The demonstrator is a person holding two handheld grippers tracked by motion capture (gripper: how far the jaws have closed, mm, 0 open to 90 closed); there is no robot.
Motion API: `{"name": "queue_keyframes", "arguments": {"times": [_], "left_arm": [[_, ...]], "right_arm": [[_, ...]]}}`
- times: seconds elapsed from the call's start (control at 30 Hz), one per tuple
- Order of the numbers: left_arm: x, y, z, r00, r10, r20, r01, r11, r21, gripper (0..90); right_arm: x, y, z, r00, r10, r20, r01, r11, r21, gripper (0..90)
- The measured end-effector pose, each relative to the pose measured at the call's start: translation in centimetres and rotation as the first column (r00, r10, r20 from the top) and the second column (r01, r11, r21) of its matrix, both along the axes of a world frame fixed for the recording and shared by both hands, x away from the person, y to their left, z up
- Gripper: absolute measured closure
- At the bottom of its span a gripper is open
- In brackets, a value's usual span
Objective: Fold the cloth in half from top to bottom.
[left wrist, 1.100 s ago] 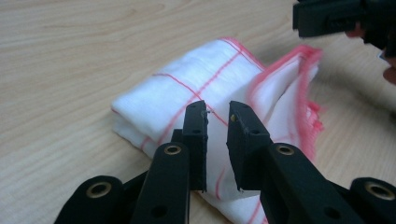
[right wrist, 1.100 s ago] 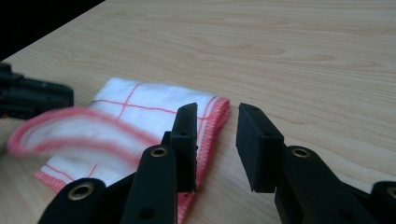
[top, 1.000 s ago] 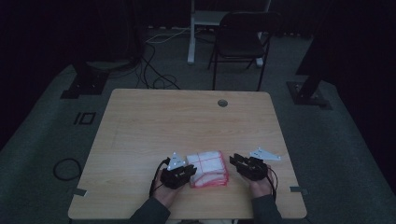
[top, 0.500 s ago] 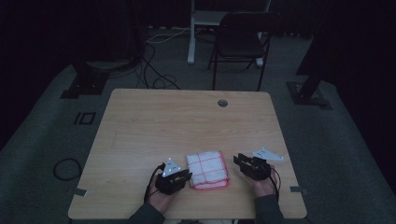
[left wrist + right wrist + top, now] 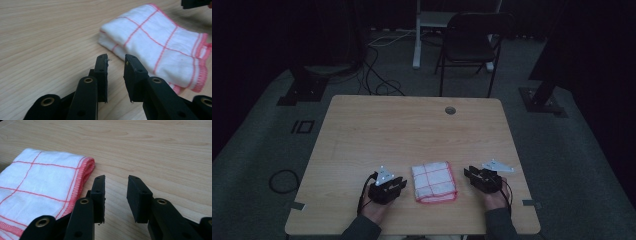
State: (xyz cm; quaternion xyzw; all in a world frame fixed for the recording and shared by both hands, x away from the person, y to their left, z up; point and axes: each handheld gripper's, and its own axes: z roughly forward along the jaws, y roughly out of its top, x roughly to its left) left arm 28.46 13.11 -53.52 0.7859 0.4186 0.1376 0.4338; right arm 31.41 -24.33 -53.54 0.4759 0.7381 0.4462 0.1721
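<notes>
High view: folded cloth (image 5: 434, 181) flat on table (image 5: 412, 130) near front edge. Left gripper (image 5: 387, 188) at cloth's 9 o'clock, right gripper (image 5: 482, 179) at 3 o'clock. Both empty, jaws slightly apart, clear of cloth. Flanking position likely staged for two-sided pickup or unfolding.

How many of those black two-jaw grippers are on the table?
2. The left black two-jaw gripper sits left of the folded white cloth with red checks; the right black two-jaw gripper sits right of it.

Dim room (grey floor (image 5: 257, 150)), black chair (image 5: 472, 42).
</notes>
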Motion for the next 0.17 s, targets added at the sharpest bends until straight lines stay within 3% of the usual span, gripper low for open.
{"name": "queue_keyframes", "arguments": {"times": [0.17], "left_arm": [[0.73, 1.06, -0.24, 0.9989, 0.037, -0.026, -0.037, 0.9993, 0.011, 73.1]], "right_arm": [[0.17, -0.05, -0.17, 1.0, 0.002, -0.007, -0.002, 1.0, -0.003, 68.3]]}}
